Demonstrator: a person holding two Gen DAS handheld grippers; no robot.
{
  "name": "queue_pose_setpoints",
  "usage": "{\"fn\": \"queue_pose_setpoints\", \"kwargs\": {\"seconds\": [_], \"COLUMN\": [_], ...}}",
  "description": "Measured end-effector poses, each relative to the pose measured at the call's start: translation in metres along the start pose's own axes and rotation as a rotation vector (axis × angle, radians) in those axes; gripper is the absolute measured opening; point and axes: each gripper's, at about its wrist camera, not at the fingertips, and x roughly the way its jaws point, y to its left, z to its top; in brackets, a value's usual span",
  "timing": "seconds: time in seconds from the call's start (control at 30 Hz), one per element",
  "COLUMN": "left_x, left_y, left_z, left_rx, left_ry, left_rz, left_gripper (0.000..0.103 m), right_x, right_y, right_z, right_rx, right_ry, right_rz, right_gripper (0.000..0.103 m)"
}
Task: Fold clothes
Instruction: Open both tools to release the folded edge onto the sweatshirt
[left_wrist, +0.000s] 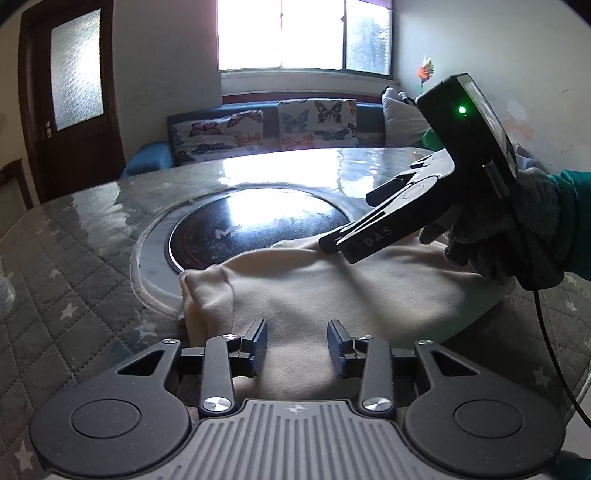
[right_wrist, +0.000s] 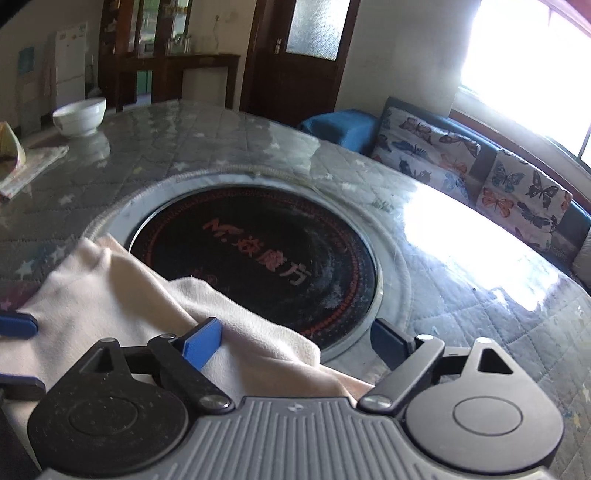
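Note:
A cream garment (left_wrist: 332, 291) lies bunched on the table, its far edge over the rim of the black round hob. It also shows in the right wrist view (right_wrist: 122, 295). My left gripper (left_wrist: 297, 345) is open just above the garment's near part. My right gripper (right_wrist: 295, 341) is open over the garment's far edge, with cloth between and under its fingers. In the left wrist view the right gripper (left_wrist: 332, 245) points down at that edge, held by a gloved hand (left_wrist: 517, 236).
A black round hob (right_wrist: 255, 258) sits in the middle of the glass-topped quilted table (left_wrist: 74, 266). A white bowl (right_wrist: 79, 116) and a folded cloth (right_wrist: 29, 166) stand at the far left. A sofa with butterfly cushions (left_wrist: 258, 129) lies beyond the table.

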Motion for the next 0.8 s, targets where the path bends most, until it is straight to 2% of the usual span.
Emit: {"fn": "queue_pose_setpoints", "kwargs": {"seconds": [0.1,0.2,0.4,0.5,0.8], "left_x": [-0.003,-0.004,-0.006,-0.008,-0.008], "left_y": [0.002,0.004,0.005,0.003,-0.002], "left_z": [-0.001,-0.001,-0.002,-0.003,-0.007], "left_rx": [-0.015,-0.026,-0.036,-0.033,-0.007], "left_ry": [0.003,0.007,0.010,0.009,0.013], "left_rz": [0.009,0.020,0.035,0.043,0.068], "left_gripper": [0.045,0.046,0.047,0.051,0.052], "right_x": [-0.007,-0.024,-0.057,-0.073,-0.093], "right_y": [0.000,0.003,0.022,0.036,0.067], "right_z": [0.001,-0.001,-0.019,-0.034,-0.065], "right_rx": [0.007,-0.014,-0.104,-0.148,-0.224], "right_ry": [-0.014,-0.045,-0.074,-0.090,-0.119], "right_rz": [0.002,-0.006,-0.006,-0.017,-0.081], "right_gripper": [0.091,0.099,0.102,0.103,0.103]}}
